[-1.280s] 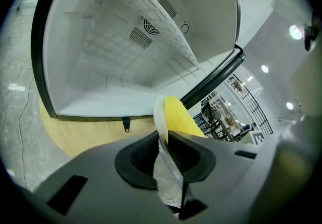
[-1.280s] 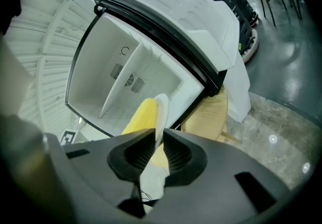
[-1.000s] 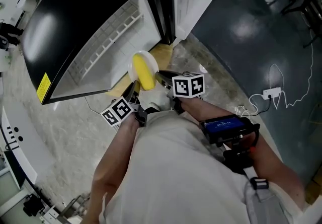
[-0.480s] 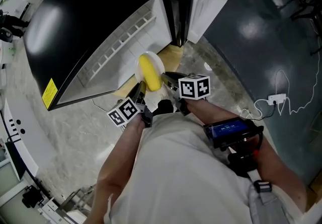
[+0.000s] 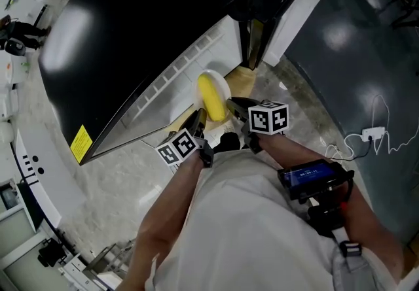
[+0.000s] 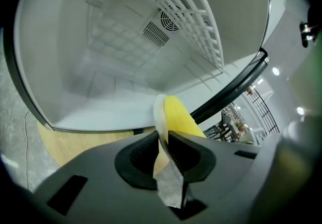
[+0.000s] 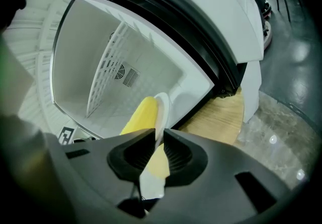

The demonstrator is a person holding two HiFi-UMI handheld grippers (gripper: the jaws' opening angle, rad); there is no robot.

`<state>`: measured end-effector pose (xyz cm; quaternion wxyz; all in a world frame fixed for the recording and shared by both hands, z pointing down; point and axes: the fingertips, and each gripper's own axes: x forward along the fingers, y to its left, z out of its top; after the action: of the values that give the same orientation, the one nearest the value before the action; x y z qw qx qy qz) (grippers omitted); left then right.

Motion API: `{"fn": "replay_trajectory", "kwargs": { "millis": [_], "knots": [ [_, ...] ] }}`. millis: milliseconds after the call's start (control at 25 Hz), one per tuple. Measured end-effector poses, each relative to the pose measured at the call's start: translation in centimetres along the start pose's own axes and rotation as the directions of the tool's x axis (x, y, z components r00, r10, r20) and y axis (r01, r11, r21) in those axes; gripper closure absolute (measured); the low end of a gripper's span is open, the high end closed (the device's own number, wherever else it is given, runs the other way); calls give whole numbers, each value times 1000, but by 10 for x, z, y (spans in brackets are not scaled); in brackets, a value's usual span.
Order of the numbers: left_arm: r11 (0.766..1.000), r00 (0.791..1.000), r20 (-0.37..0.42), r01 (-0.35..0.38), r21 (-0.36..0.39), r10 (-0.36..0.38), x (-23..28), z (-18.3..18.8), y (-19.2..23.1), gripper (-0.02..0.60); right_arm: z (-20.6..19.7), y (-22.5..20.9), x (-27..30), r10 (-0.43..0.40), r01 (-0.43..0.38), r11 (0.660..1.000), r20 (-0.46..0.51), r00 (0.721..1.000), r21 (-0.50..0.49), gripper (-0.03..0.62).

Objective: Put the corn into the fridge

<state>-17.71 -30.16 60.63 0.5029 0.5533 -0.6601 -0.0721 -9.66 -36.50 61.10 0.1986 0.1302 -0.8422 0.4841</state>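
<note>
My left gripper (image 5: pixel 200 121) and right gripper (image 5: pixel 237 105) both have their jaws pinching the rim of a white plate (image 5: pixel 224 85). It carries the yellow corn (image 5: pixel 211 95), just before the open fridge (image 5: pixel 186 68).

Glossy black fridge (image 5: pixel 131 41), smooth yellow corn (image 5: pixel 211 97), matt white plate (image 5: pixel 225 89)

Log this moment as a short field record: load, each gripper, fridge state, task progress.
load: corn lying on a white plate
left gripper: shut on the plate's rim
right gripper: shut on the plate's rim
fridge: door open, white interior, wire shelf inside
progress: plate held up in front of the opening, corn not yet set down inside
</note>
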Motion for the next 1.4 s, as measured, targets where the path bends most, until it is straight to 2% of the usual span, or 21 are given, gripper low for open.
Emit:
{"fn": "replay_trajectory", "kwargs": {
  "millis": [600,1400],
  "knots": [
    [999,1000,-9,-2,36,3,39,33,24,519,27,-20,43,-46,47,999,24,999,-18,545],
    [997,999,26,-40,68,38,79,76,46,518,68,-37,90,-101,104,994,70,992,-44,545]
  ]
}}
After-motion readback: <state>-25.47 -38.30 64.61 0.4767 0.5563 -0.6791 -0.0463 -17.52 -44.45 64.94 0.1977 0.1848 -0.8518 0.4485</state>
